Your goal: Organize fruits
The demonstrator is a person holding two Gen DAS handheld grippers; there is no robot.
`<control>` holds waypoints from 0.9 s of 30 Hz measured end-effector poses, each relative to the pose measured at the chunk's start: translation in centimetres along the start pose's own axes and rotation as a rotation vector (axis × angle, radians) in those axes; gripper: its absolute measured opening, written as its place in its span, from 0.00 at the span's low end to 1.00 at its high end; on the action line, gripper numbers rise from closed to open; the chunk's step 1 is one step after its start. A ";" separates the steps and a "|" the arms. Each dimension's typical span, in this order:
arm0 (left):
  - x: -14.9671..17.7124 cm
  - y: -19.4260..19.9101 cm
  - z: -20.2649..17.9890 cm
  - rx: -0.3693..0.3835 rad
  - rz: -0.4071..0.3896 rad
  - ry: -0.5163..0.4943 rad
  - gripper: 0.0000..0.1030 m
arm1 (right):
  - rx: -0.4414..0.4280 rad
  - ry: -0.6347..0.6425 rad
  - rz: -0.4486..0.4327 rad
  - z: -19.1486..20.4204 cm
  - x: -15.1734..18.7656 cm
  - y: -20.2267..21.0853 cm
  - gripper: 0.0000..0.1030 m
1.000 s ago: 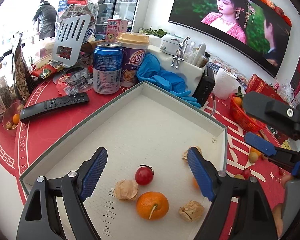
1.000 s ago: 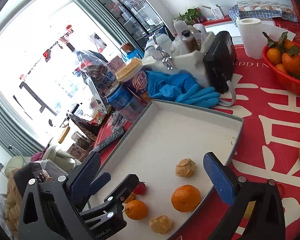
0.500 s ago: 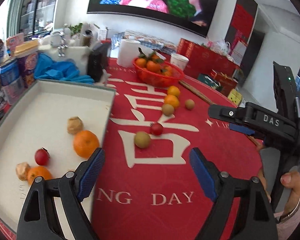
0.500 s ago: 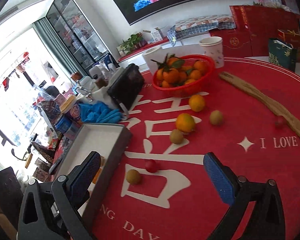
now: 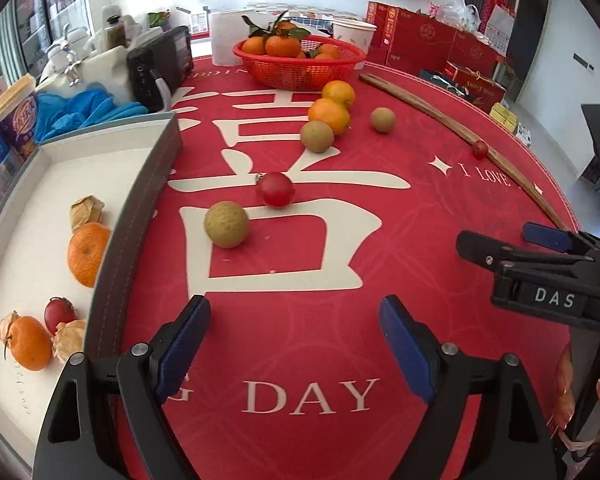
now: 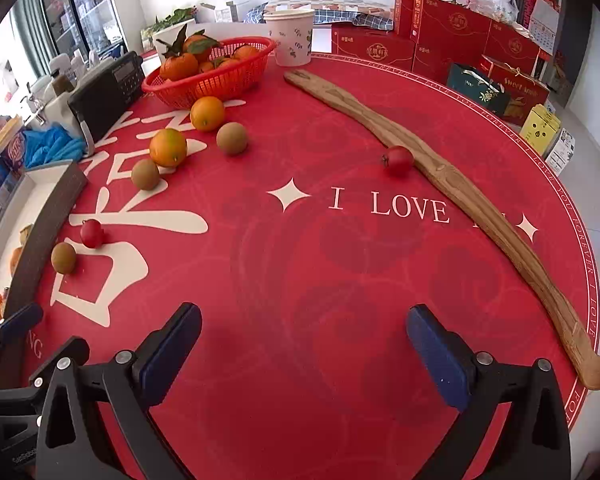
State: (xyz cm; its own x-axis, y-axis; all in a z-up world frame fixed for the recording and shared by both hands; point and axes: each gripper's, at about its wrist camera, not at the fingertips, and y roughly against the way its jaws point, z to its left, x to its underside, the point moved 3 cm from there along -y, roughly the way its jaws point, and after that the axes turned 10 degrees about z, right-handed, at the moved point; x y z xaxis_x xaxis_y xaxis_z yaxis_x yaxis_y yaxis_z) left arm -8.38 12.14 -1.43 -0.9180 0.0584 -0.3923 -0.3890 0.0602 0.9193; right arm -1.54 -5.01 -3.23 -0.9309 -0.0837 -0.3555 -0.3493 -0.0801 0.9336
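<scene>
A white box tray (image 5: 140,208) at the left holds two tangerines (image 5: 85,254), a cherry tomato (image 5: 59,314) and husked physalis (image 5: 85,211). On the red tablecloth lie a brown round fruit (image 5: 226,224), a cherry tomato (image 5: 275,189), two oranges (image 5: 329,114) and two more brown fruits (image 5: 317,136). Another cherry tomato (image 6: 398,161) rests against a wooden back scratcher (image 6: 440,176). My left gripper (image 5: 294,344) is open and empty above the cloth, short of the loose fruit. My right gripper (image 6: 304,344) is open and empty, further right.
A red basket of tangerines (image 5: 300,64) stands at the back, with a paper cup (image 6: 290,36), a black radio (image 5: 160,68), blue gloves (image 5: 88,112) and drink cans (image 5: 16,116) nearby. Red gift boxes (image 6: 452,40) stand beyond the table's far edge.
Both grippers have swung right, away from above the tray to over the red cloth. Both stay open and empty. The fruit has not moved.
</scene>
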 end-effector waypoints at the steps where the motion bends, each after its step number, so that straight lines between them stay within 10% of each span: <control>1: -0.1 -0.2 -0.4 -0.016 0.002 -0.014 0.86 | 0.015 0.004 -0.005 0.0 0.1 0.0 1.00; 5: 0.0 -1.1 0.1 -0.020 -0.006 0.004 1.00 | 0.050 0.025 -0.019 0.2 0.4 -0.4 1.00; 27: -0.2 -1.0 0.3 -0.021 -0.036 -0.005 1.00 | 0.070 -0.012 -0.073 0.6 0.3 0.0 1.00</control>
State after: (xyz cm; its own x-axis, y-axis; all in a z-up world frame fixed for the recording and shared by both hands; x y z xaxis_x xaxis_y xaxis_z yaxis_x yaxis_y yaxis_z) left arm -7.77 12.32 -2.29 -0.9031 0.0619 -0.4250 -0.4231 0.0413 0.9051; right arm -1.86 -4.46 -3.34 -0.9037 -0.0678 -0.4227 -0.4227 -0.0158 0.9061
